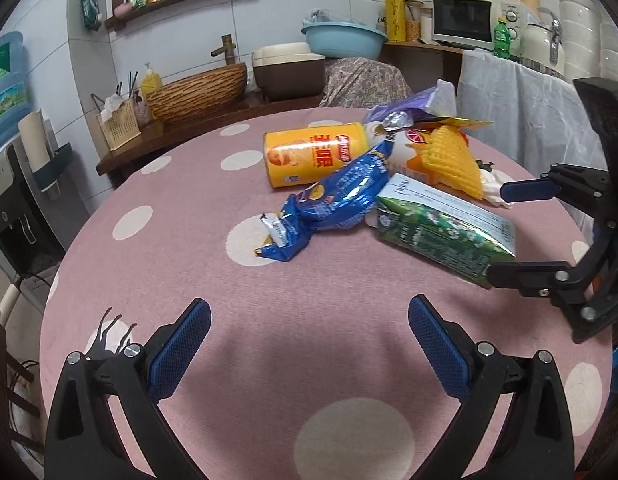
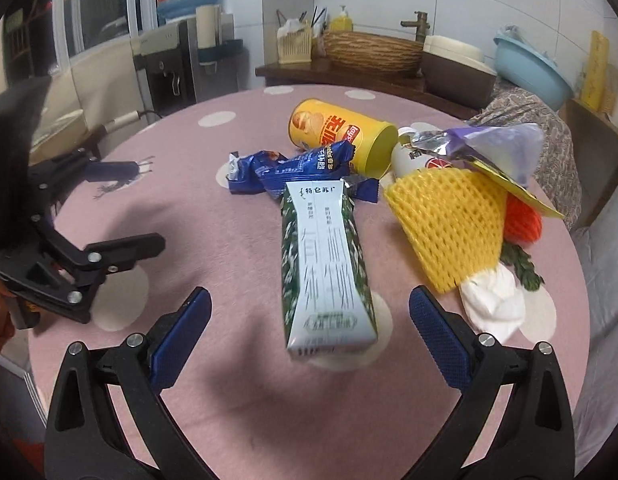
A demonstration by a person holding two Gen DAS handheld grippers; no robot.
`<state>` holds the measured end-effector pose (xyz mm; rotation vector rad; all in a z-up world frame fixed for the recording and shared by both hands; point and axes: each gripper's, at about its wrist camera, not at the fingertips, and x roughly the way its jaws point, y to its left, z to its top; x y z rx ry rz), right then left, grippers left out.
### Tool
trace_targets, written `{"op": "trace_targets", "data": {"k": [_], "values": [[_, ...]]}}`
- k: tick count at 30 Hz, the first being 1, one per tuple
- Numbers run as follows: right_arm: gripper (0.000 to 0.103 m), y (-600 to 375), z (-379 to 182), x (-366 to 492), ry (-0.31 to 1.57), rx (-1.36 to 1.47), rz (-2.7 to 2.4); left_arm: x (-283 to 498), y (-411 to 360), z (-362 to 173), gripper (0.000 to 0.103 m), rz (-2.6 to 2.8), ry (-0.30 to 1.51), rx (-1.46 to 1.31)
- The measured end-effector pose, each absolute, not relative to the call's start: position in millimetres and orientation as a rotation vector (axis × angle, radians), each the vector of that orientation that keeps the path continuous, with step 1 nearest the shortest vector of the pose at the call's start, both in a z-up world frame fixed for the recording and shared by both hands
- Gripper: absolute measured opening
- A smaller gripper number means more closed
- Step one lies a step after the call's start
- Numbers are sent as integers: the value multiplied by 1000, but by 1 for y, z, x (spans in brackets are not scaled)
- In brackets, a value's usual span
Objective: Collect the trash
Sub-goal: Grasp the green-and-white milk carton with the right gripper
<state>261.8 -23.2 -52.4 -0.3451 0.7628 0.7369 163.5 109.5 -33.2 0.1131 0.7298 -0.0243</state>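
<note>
Lay's lettering is showing on the one yellow chip can (image 2: 341,136), lying beside one blue wrapper (image 2: 285,170) and one green carton (image 2: 329,264) on the pink table (image 2: 237,380). Both the left gripper (image 1: 309,344) and right gripper (image 2: 309,336) are hovering spread, empty. Only the right wrist view is showing an orange net (image 2: 523,220).

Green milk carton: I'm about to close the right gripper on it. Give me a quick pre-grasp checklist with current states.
1. Right gripper open: ok, fingers spread wide.
2. Green milk carton lined up between the fingers: ok, its near end is centred in the right wrist view.
3. Fingers around the carton: not ok, its end lies ahead of the tips; advance first.
4. Carton free of other trash: cannot tell, the blue snack wrapper meets its far end.
5. Left gripper out of the way: ok, open over bare tablecloth.
6. Bin location: cannot tell, none in view.
</note>
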Motion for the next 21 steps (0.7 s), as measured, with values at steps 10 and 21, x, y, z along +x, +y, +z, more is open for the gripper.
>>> {"op": "trace_targets", "data": {"k": [10,21], "values": [[76,4,-68,293,871,-428,753,180,111,-36,98,-49,750,159],[52,-24,-68,299,913,-299,772,203,101,-42,98,-89,786,260]]}}
